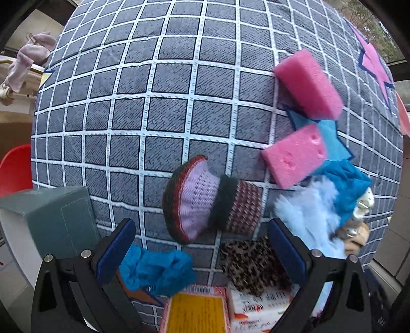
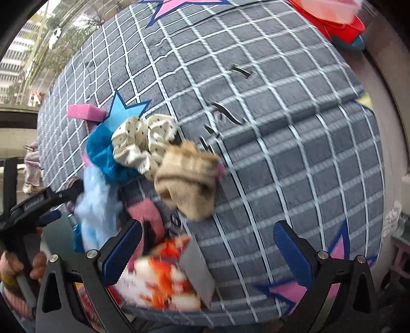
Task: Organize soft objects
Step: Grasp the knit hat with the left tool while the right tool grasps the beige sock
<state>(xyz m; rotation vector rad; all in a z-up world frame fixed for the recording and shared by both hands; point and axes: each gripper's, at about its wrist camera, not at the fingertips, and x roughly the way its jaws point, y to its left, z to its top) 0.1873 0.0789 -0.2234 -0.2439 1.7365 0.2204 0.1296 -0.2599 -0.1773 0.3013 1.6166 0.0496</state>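
Observation:
Soft things lie scattered on a grey checked cloth (image 1: 164,107). In the left wrist view my left gripper (image 1: 202,251) is open and empty above a blue scrunchie (image 1: 156,271) and a leopard-print scrunchie (image 1: 253,266). Just ahead lie a knitted lilac and maroon piece (image 1: 205,199), two pink sponges (image 1: 307,84) (image 1: 294,156), and blue fluffy cloths (image 1: 315,205). In the right wrist view my right gripper (image 2: 207,246) is open and empty. Ahead of it lie a beige sock (image 2: 187,179), a cream dotted scrunchie (image 2: 143,141) and a blue cloth (image 2: 102,153).
A grey-green box (image 1: 51,217) stands at the left of the cloth. A yellow packet (image 1: 197,312) and a tissue pack (image 1: 256,307) lie near the front edge; the tissue pack also shows in the right wrist view (image 2: 159,276). A red chair (image 1: 15,169) is at the left. Red tubs (image 2: 338,18) stand far right.

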